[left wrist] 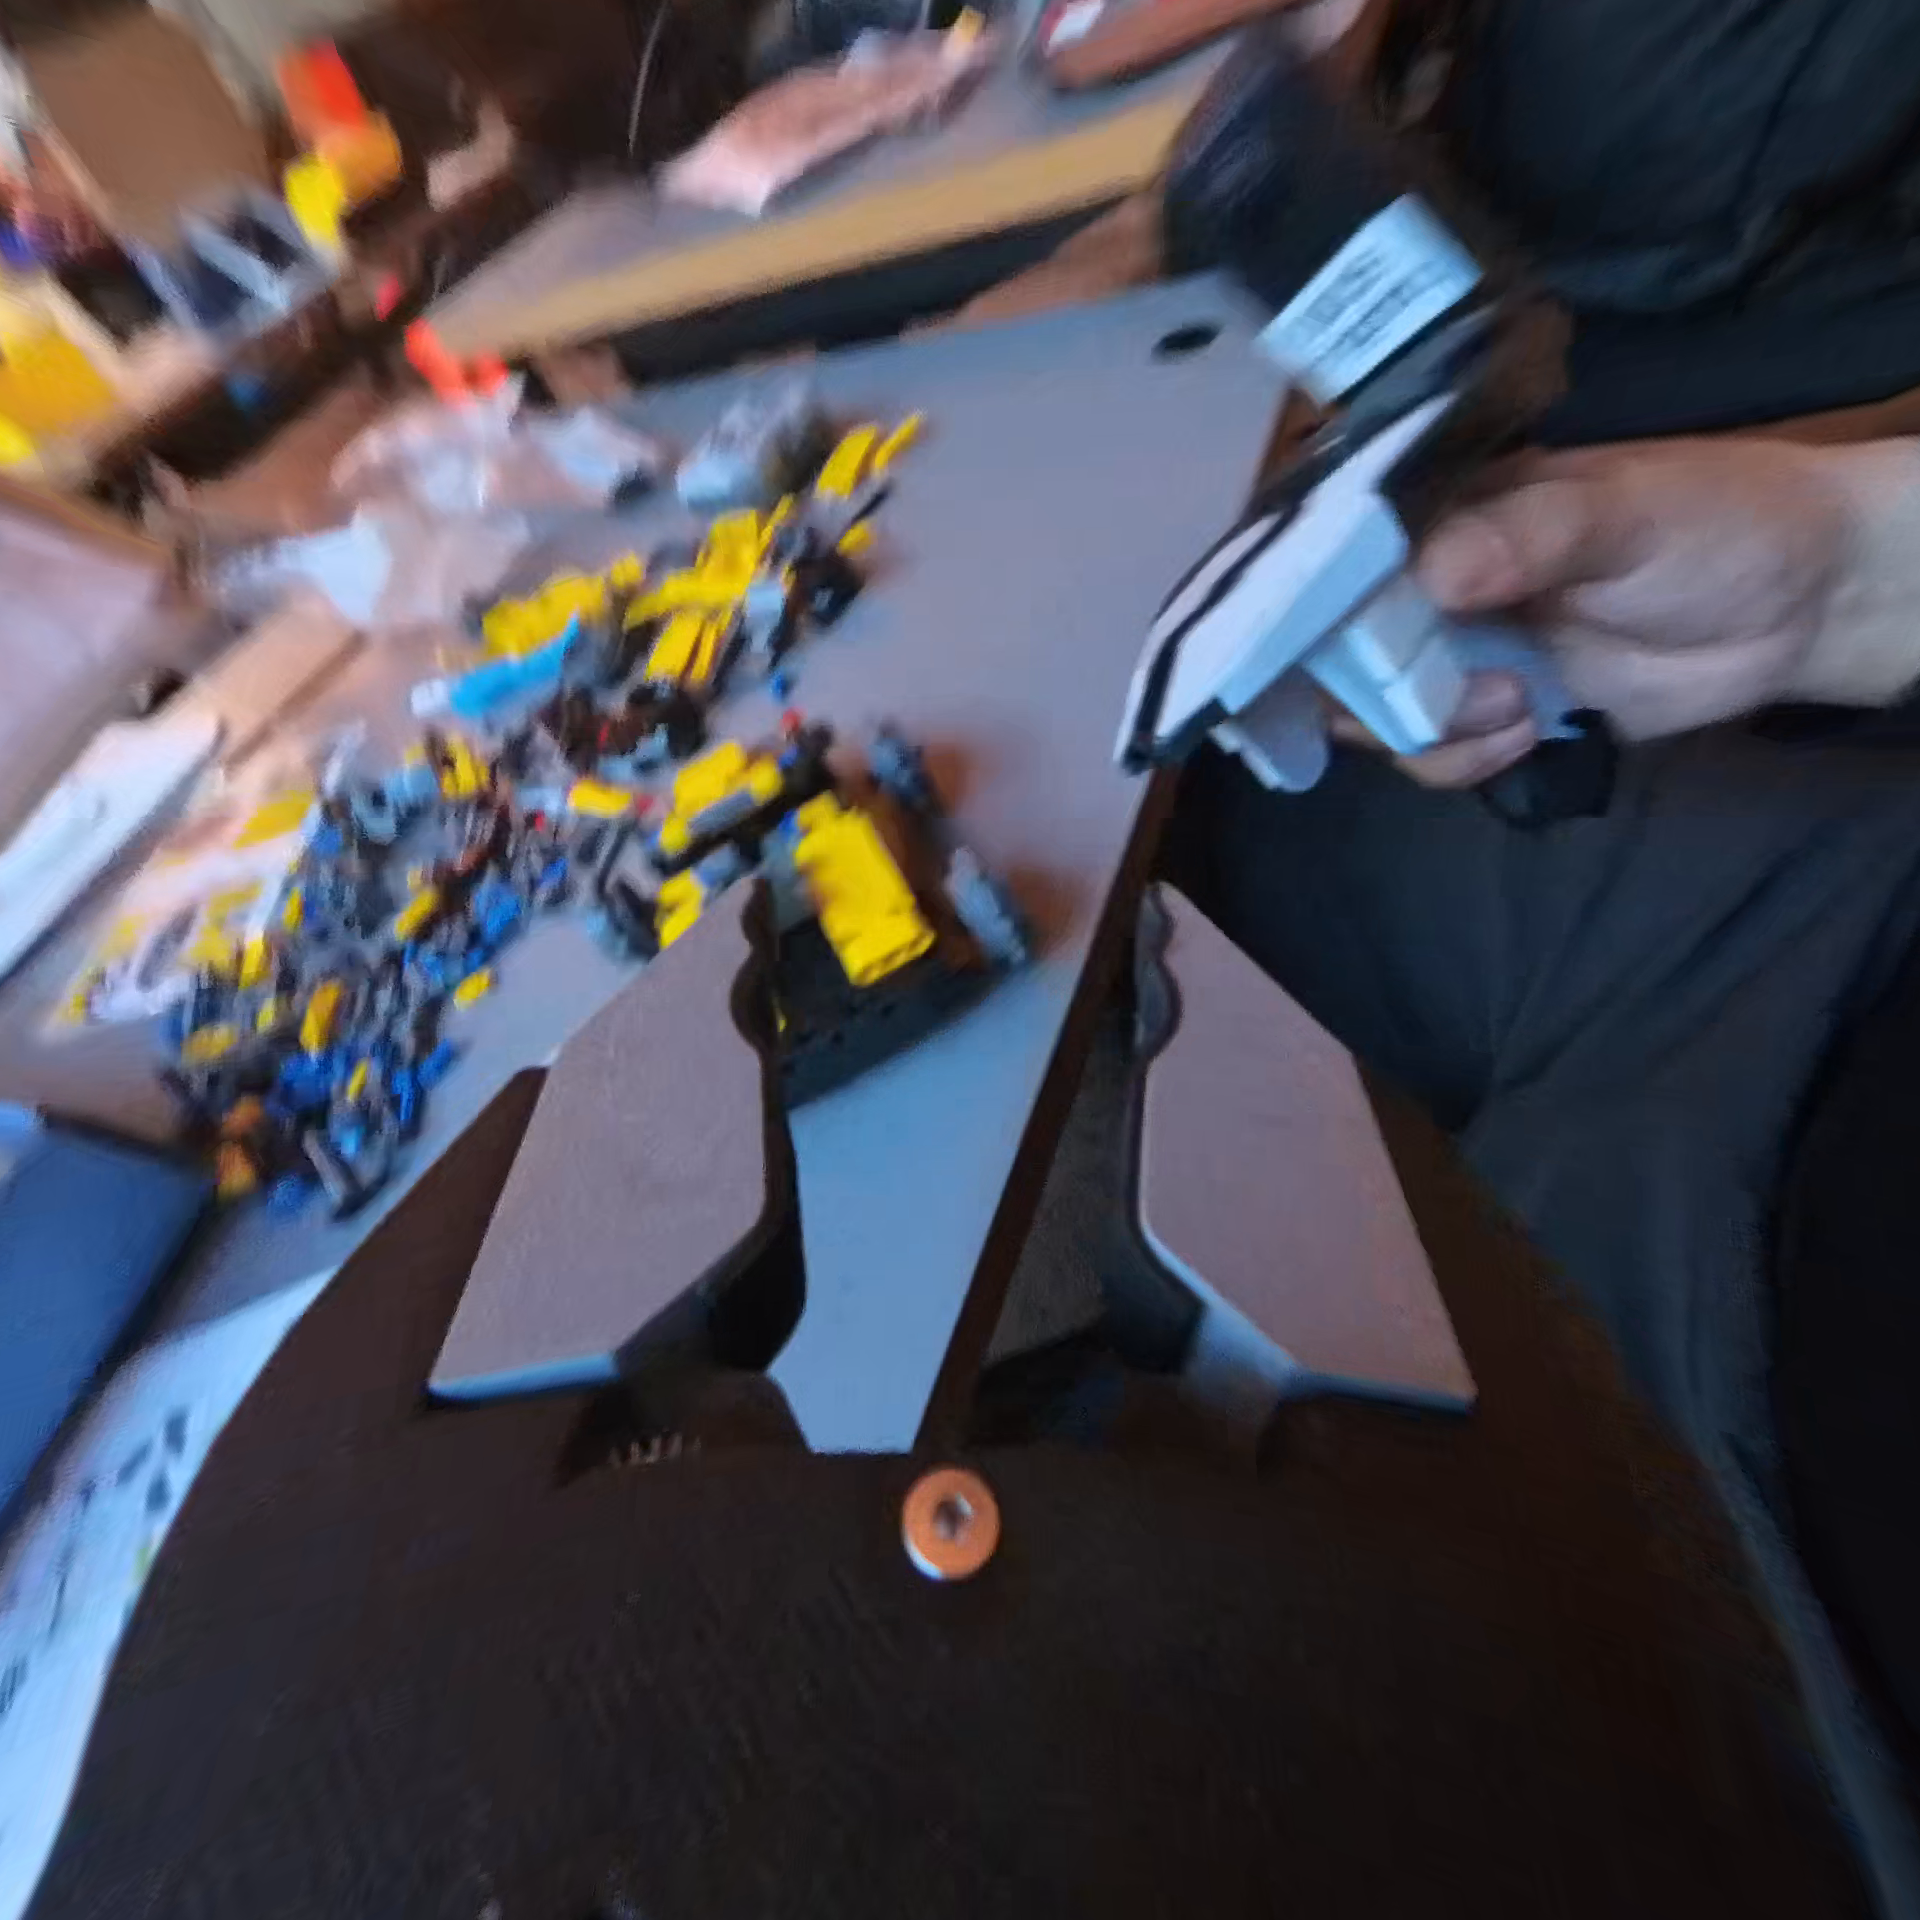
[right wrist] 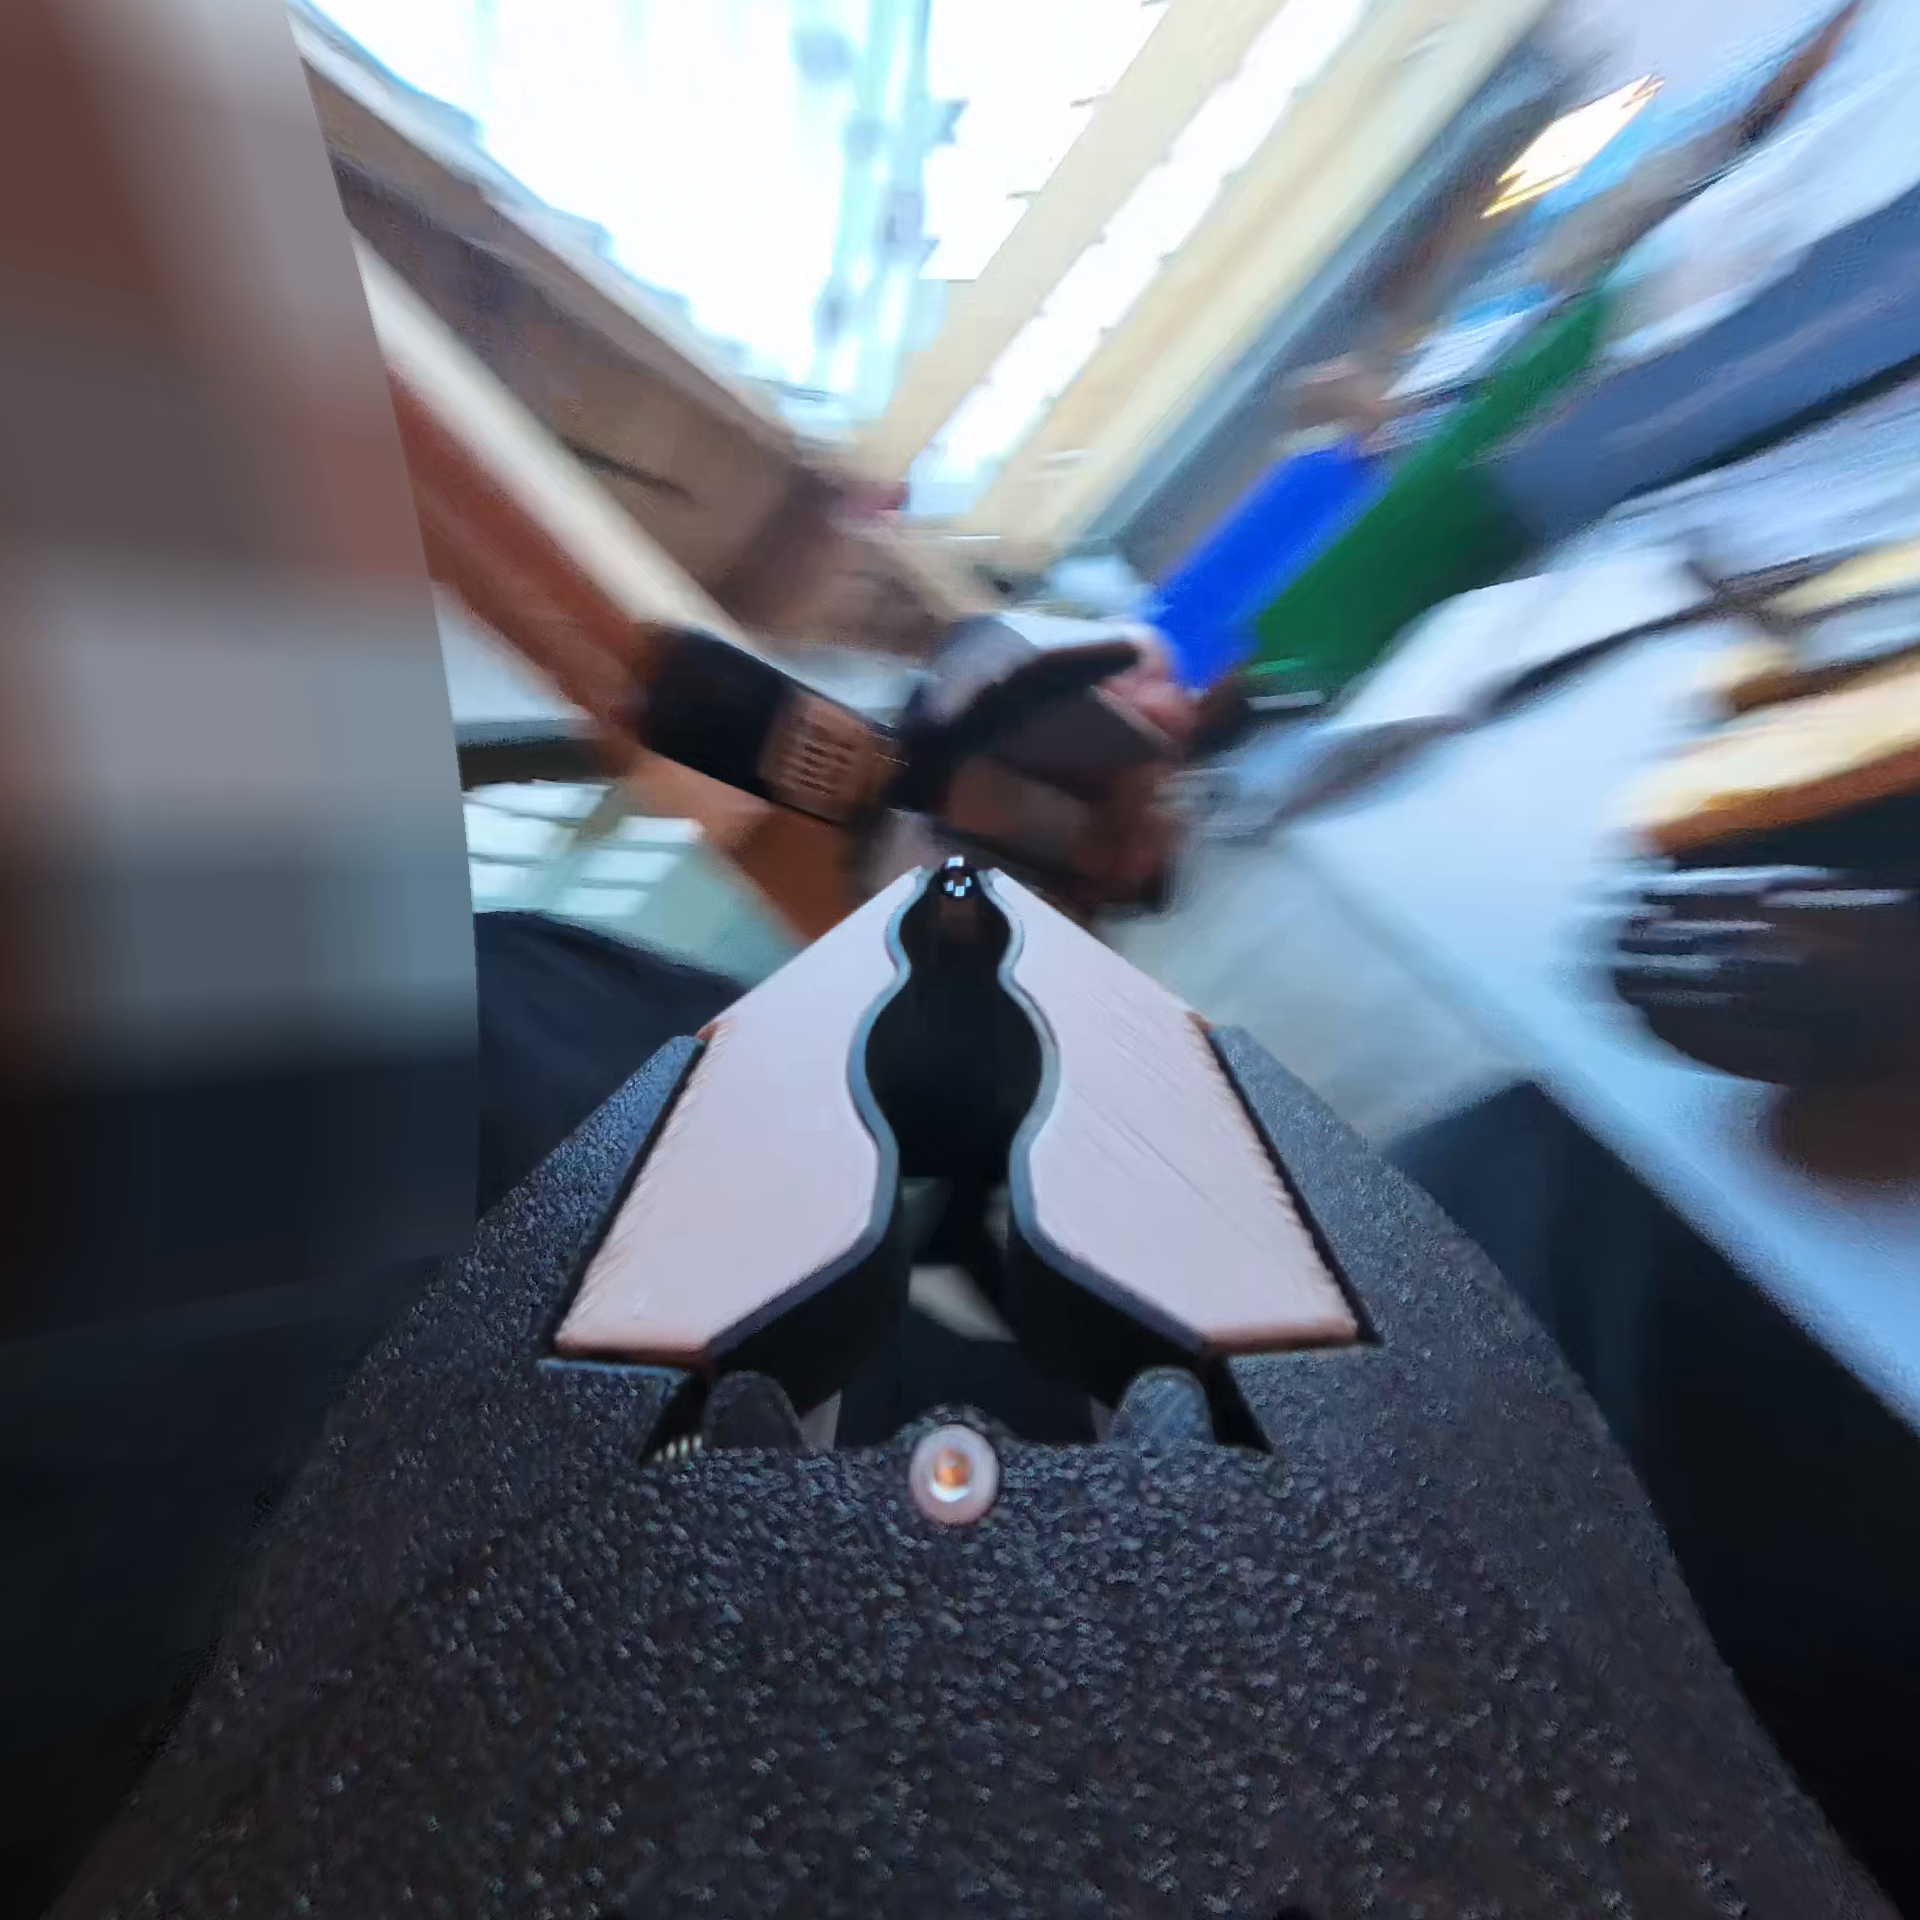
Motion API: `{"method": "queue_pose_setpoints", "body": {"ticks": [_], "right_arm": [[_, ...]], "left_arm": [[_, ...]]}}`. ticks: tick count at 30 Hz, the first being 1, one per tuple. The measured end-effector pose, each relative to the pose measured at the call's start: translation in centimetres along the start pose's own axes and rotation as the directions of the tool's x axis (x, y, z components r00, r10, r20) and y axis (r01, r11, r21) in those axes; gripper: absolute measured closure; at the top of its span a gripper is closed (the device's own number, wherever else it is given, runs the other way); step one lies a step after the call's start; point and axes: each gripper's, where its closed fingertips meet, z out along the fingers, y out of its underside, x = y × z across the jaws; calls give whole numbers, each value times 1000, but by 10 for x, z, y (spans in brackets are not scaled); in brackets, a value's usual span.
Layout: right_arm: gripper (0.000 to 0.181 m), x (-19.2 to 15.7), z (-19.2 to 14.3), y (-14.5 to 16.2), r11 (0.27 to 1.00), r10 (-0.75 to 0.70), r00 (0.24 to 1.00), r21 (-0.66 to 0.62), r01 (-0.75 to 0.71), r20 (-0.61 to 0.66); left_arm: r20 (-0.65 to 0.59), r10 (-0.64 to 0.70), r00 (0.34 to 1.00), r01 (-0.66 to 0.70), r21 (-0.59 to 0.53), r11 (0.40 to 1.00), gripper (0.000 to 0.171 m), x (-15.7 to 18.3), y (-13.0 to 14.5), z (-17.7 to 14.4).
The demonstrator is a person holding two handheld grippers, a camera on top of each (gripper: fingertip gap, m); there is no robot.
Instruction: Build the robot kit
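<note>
My left gripper [left wrist: 956,914] is open and empty, with its fingers [left wrist: 644,1143] wide apart over the near edge of the grey table [left wrist: 1039,520]. Just beyond its tips sits a yellow and black brick model [left wrist: 862,914]. My right gripper [left wrist: 1138,748], white and held in a hand [left wrist: 1662,582], hovers off the table's right edge. In the right wrist view the right gripper [right wrist: 954,883] is shut on a tiny shiny black piece [right wrist: 954,881] at its tips. It points up into the blurred room. A dark blurred gripper in a hand [right wrist: 1039,790] shows beyond it.
A heap of loose yellow, blue and black bricks [left wrist: 343,997] and more yellow assemblies [left wrist: 686,613] cover the table's left and middle. A blue flat object [left wrist: 83,1278] and a printed sheet [left wrist: 104,1558] lie at the near left. The person's dark trousers [left wrist: 1558,1039] are to the right.
</note>
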Motion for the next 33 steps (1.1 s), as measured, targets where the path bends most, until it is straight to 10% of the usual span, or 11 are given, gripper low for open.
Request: {"method": "queue_pose_setpoints", "body": {"ticks": [4,13,33], "right_arm": [[175,75,-29,4,917,-397,773,-185,353,-494],[174,104,-28,21,678,-713,389,-429,597,-584],[175,108,-39,8,673,-692,400,-337,659,-601]], "left_arm": [[30,-45,999,48,-90,995,94,-33,30,13],[-159,-2,987,-33,-213,977,74,-58,66,50],[-449,45,892,-138,-177,975,92,-48,83,76]]}}
